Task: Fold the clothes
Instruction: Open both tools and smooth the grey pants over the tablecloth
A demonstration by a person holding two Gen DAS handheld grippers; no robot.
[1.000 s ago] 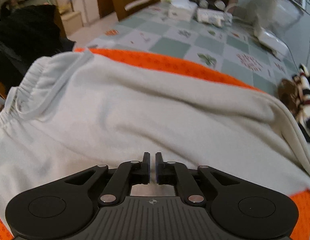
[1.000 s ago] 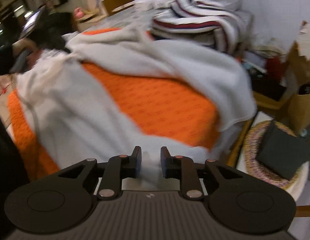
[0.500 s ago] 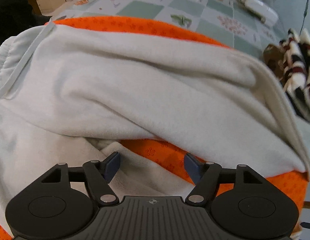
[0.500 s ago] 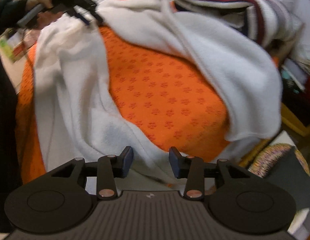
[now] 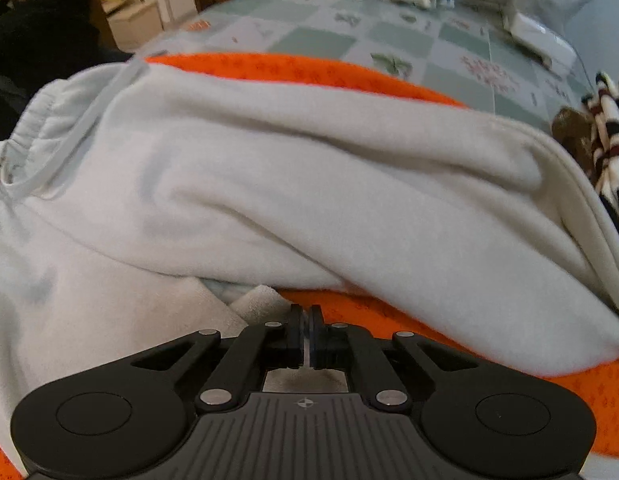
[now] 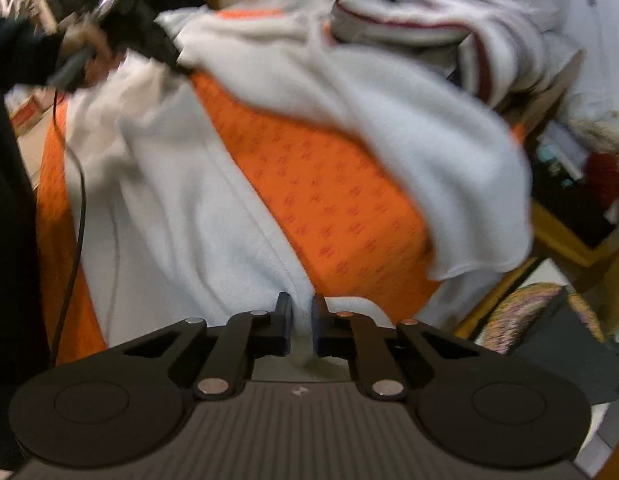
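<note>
Left wrist view: the left hand-held gripper (image 5: 306, 330) has its jaws drawn together with only a sliver between them. A thin pale strip shows in that sliver; whether it is cloth caught there cannot be told. Just ahead of the tips lies a cut edge of the pale grey fleece trousers (image 5: 309, 184), which spread across most of the frame. Their gathered elastic waistband (image 5: 33, 128) sits at far left, and one thick leg runs across to the right edge. The trousers lie on an orange mat with a small darker flower print (image 5: 389, 316), showing both beyond the garment and in a wedge beside the gripper tips. The mat rests on a bench covered by a green-and-white chequered cloth (image 5: 329, 36). A striped white, black and dark red knit garment (image 5: 609, 148) lies at the right edge.

Right wrist view, blurred: the right hand-held gripper (image 6: 300, 322) is clamped on a fold of the same pale grey fleece trousers (image 6: 181, 216); cloth fills the narrow gap between the jaws. The two legs part in a V, with the orange mat (image 6: 329, 184) bare between them. At upper left a person's hand (image 6: 85, 54) holds the left hand-held gripper (image 6: 165, 50) at the trousers' far end. The striped knit garment (image 6: 449, 28) is piled at upper right.
</note>
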